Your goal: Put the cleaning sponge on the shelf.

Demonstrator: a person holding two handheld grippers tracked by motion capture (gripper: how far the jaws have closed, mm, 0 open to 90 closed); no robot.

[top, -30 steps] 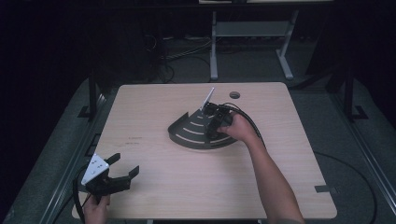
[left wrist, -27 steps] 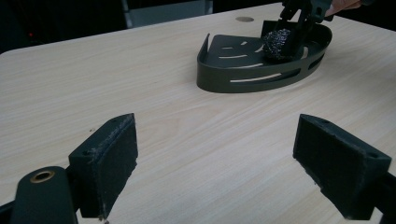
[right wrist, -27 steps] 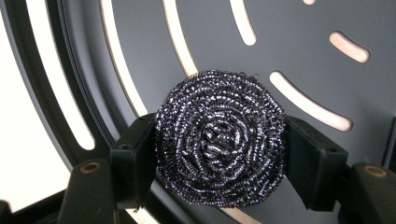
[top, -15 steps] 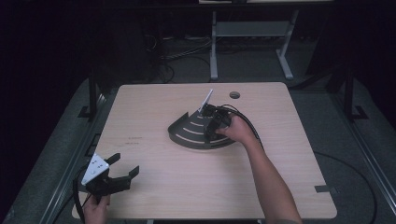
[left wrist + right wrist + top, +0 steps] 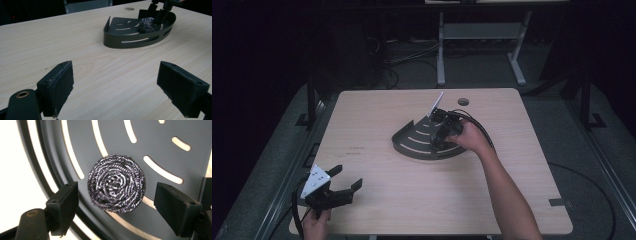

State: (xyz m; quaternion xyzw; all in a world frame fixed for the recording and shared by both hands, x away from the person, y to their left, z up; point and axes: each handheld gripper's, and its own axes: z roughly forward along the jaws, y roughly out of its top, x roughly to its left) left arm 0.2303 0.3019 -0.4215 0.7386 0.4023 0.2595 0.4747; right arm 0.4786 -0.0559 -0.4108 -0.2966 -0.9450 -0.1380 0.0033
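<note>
A dark quarter-round slotted tray (image 5: pixel 414 141) sits near the middle of the wooden table. A steel wool scrubber (image 5: pixel 116 183) lies on the tray floor (image 5: pixel 150 137); the left gripper view shows the scrubber (image 5: pixel 147 24) too. My right gripper (image 5: pixel 443 131) points down into the tray, open, its jaws standing on either side of the scrubber without touching it. My left gripper (image 5: pixel 343 186) rests open near the table's front left corner, nothing between its pads (image 5: pixel 58 85).
The tray (image 5: pixel 135 37) has a low wall around its curved side. A round cable hole (image 5: pixel 463 101) sits at the table's far edge. Bare tabletop (image 5: pixel 412 195) stretches between the left gripper and the tray. A desk frame (image 5: pixel 477 40) stands behind the table.
</note>
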